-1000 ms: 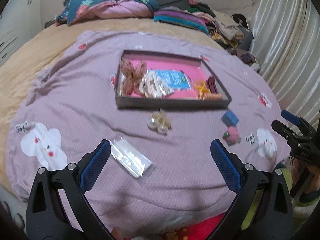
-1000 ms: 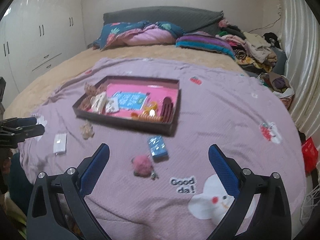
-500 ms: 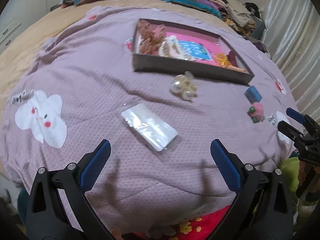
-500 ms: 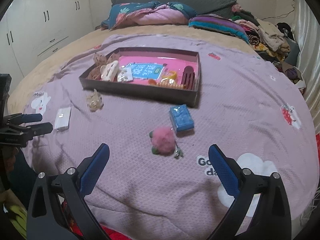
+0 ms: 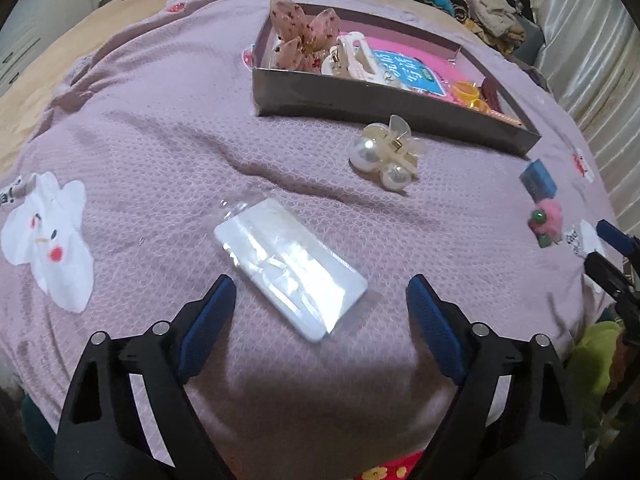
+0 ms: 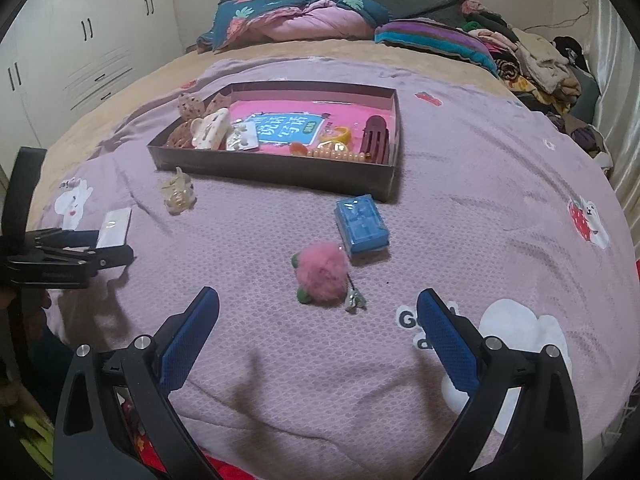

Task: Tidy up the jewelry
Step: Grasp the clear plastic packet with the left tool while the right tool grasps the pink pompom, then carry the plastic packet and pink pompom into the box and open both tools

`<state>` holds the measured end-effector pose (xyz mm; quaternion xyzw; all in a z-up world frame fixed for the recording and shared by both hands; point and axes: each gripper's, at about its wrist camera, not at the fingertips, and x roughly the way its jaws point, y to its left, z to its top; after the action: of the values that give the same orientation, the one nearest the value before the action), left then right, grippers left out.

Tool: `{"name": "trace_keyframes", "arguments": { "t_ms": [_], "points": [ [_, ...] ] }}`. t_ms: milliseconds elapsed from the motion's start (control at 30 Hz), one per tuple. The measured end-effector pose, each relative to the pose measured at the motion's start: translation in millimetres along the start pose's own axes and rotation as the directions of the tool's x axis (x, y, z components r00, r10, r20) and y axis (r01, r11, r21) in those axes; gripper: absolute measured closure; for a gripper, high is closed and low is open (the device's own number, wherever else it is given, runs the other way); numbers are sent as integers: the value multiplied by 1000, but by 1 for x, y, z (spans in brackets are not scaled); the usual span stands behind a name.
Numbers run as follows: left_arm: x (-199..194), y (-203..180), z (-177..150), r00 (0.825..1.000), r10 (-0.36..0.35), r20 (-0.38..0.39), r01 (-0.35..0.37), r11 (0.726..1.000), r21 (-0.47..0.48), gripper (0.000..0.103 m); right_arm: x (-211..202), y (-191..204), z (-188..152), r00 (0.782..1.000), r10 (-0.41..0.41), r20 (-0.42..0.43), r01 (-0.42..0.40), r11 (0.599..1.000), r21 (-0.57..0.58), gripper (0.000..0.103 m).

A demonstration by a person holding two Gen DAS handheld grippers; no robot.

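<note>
A dark tray with a pink floor (image 5: 360,98) (image 6: 280,168) sits on the purple bedspread and holds hair clips, a bow and beads. My left gripper (image 5: 320,304) is open, its jaws on either side of the near end of a clear plastic packet (image 5: 288,268), just above it. A pearl claw clip (image 5: 384,152) (image 6: 178,192) lies in front of the tray. My right gripper (image 6: 318,316) is open and empty, just short of a pink pom-pom charm (image 6: 322,272). A blue box (image 6: 362,226) (image 5: 538,178) lies beyond the pom-pom. The packet also shows in the right wrist view (image 6: 114,226).
Pillows and piled clothes (image 6: 520,56) lie at the head of the bed. White wardrobes (image 6: 60,60) stand on the left, a curtain (image 5: 592,52) on the right. The bed's near edge is just below both grippers.
Both grippers have moved forward and down toward the bedspread. The left one closed in over the plastic packet; the right one neared the pom-pom. Both stayed open.
</note>
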<state>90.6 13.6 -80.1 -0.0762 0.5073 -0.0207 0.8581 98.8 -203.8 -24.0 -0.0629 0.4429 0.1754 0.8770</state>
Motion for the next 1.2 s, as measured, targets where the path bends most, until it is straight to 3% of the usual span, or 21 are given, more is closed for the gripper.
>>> {"name": "trace_keyframes", "arguments": {
  "t_ms": [200,333,467,533,567,667,1200],
  "points": [
    [7,-2,10,999,35,15,-35,999,2,45,15,-9,6,1000,17,-16,-17,999,27,5],
    [6,-4,14,999,45,23,-46,999,14,71,31,-12,9,999,25,-38,-24,999,36,6],
    [5,-6,14,998,52,26,-53,998,32,71,49,-14,12,997,40,-73,-38,999,39,24],
    [4,-7,14,999,47,25,-48,998,33,71,56,-14,11,995,50,-89,-47,998,40,39],
    [2,-7,14,999,44,25,-45,998,34,71,60,-14,11,993,61,-100,-57,997,43,56],
    [-1,-7,14,999,34,27,-35,999,29,72,63,-6,8,991,72,-110,-71,997,14,70],
    [-36,2,15,996,12,93,-11,1000,-8,72,30,46,20,976,209,-63,-214,974,-80,73]
  ]
}}
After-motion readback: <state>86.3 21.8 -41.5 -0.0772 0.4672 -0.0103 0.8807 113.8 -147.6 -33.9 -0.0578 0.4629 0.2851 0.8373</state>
